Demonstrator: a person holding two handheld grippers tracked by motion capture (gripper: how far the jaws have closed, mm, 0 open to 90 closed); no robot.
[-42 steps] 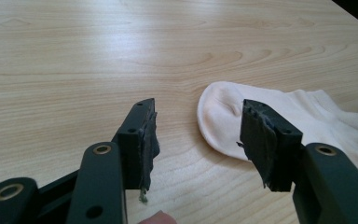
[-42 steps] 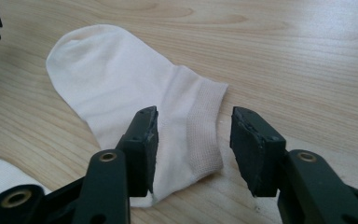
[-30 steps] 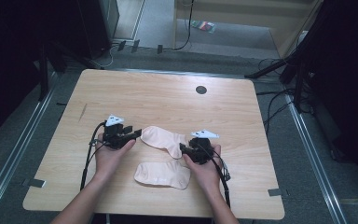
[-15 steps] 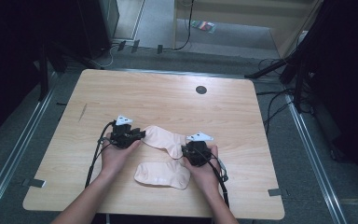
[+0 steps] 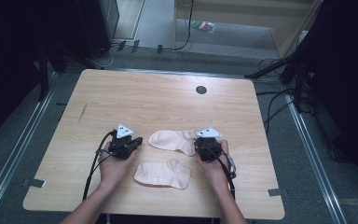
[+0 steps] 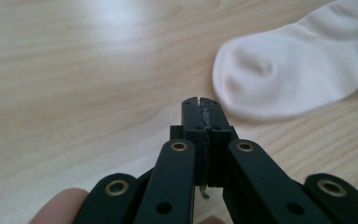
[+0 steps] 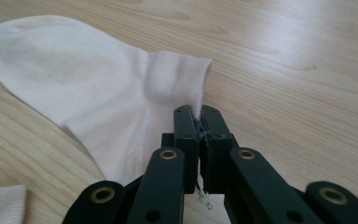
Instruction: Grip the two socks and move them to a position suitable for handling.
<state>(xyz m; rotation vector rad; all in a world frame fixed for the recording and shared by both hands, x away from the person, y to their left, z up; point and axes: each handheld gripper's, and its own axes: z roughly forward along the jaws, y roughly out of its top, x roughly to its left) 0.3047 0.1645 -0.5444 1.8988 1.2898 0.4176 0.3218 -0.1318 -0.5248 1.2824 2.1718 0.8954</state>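
Pale wood desk, dark round hole near far edge; grey floor, cables around. Two cream socks near your edge: far sock between your grippers, near sock closer to you. Your left gripper: jaws just closed, together on nothing, tips just short of far sock's toe. Your right gripper: jaws just closed, clamped on far sock's cuff edge.
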